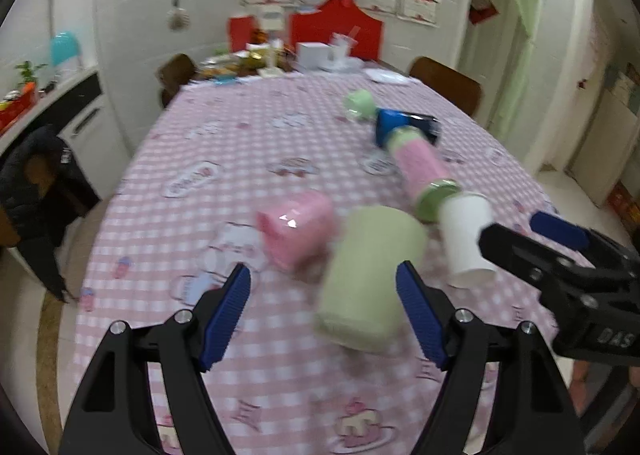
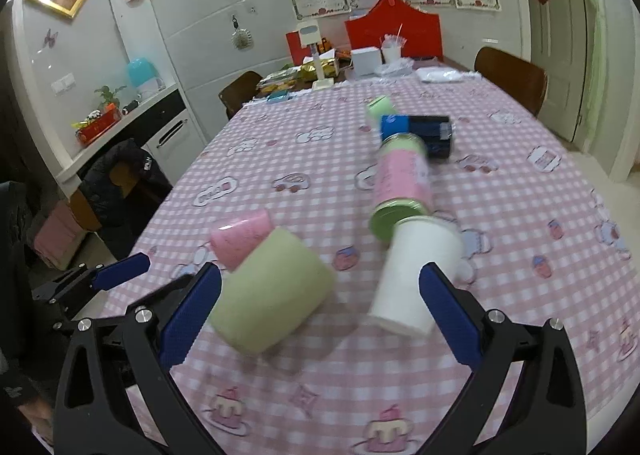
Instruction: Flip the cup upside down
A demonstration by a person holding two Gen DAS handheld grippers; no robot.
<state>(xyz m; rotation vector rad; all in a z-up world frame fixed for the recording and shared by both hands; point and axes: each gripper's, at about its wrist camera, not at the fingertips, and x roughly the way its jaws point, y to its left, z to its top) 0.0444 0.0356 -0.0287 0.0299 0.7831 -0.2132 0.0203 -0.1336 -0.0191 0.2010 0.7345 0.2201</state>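
Presently both tools are in approach — left gripper and right gripper spread wide, grasping nothing — with the white cup already mouth-down (apparently) on the checked tablecloth, the green cup beside it; next comes a closing grasp.

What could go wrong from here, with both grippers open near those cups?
1. The green cup sits against the pink cup; a wide closing left gripper might knock the pink one.
2. The white cup stands right by the lying pink-and-green bottle; the right gripper reaching in could bump it and set it rolling.
3. Both frames are motion-blurred, so alignment on either cup may be off.
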